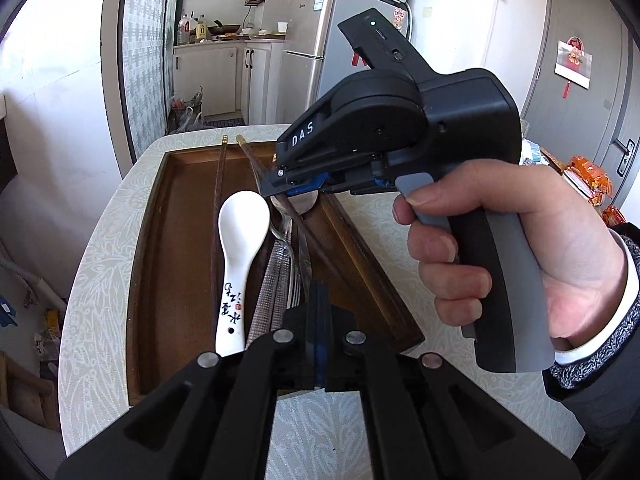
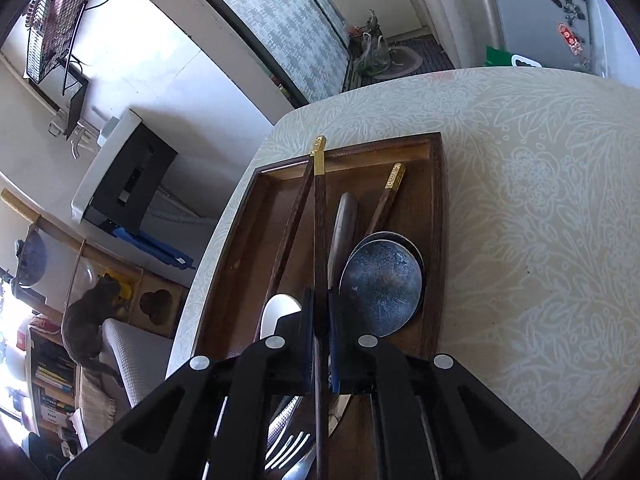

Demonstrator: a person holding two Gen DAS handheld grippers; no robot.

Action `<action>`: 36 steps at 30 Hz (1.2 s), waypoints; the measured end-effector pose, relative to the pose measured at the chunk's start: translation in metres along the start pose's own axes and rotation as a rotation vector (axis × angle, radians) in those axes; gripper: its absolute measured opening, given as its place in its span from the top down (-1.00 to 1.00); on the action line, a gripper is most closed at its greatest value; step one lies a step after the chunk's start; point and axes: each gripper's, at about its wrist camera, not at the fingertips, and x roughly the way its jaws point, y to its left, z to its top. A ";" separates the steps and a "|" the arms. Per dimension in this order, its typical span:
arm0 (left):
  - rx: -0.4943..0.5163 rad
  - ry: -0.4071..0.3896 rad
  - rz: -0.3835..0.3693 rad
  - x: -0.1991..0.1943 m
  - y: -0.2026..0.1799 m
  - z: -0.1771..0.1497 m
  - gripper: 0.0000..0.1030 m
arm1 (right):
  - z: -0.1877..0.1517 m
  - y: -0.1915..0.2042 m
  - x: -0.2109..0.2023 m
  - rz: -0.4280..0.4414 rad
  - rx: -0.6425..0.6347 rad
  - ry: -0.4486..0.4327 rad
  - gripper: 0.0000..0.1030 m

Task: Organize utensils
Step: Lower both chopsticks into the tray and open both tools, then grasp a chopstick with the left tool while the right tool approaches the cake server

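A brown wooden tray [image 1: 176, 208] on the table holds a white ceramic spoon [image 1: 240, 248], metal spoons and forks [image 1: 286, 264] and dark chopsticks with gold ends [image 1: 219, 184]. My right gripper [image 1: 280, 188] is over the tray, shut on one chopstick [image 1: 304, 224]. In the right wrist view the right gripper [image 2: 320, 320] clamps that chopstick [image 2: 320, 216] between its pads; a metal spoon bowl [image 2: 382, 284] lies just right of it in the tray [image 2: 438, 216]. My left gripper [image 1: 318, 312] is shut and empty above the tray's near end.
The tray sits on a pale floral-patterned table [image 1: 100, 280], whose left edge drops to the floor. A fridge [image 1: 332, 40] and kitchen counter stand behind. Snack packets [image 1: 592, 176] lie at the right. A cat [image 2: 88, 316] sits on furniture to the left of the table.
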 end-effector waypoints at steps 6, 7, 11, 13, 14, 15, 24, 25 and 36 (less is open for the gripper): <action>0.019 -0.031 -0.060 -0.013 -0.014 -0.001 -0.05 | -0.008 0.004 -0.028 0.007 -0.061 -0.018 0.04; 0.037 -0.034 -0.084 -0.014 -0.021 0.000 -0.07 | -0.010 0.003 -0.041 0.003 -0.085 -0.032 -0.01; 0.123 -0.027 -0.136 -0.009 -0.056 -0.001 -0.17 | -0.017 -0.024 -0.102 -0.057 -0.147 -0.108 -0.22; 0.152 -0.014 -0.166 -0.001 -0.076 -0.001 -0.17 | -0.020 -0.047 -0.128 -0.104 -0.134 -0.153 -0.24; 0.164 -0.002 -0.185 0.005 -0.086 -0.001 -0.17 | -0.023 -0.061 -0.137 -0.109 -0.113 -0.166 -0.24; 0.182 0.009 -0.190 0.011 -0.096 -0.001 -0.17 | -0.025 -0.076 -0.145 -0.110 -0.086 -0.180 -0.24; 0.259 0.111 -0.142 0.060 -0.138 -0.006 -0.17 | -0.042 -0.164 -0.158 -0.040 0.093 -0.212 -0.24; 0.263 0.115 -0.136 0.065 -0.137 -0.007 -0.17 | -0.045 -0.168 -0.159 -0.038 0.099 -0.216 -0.24; 0.297 0.190 -0.079 0.099 -0.148 -0.002 -0.17 | -0.052 -0.176 -0.159 -0.014 0.101 -0.215 -0.24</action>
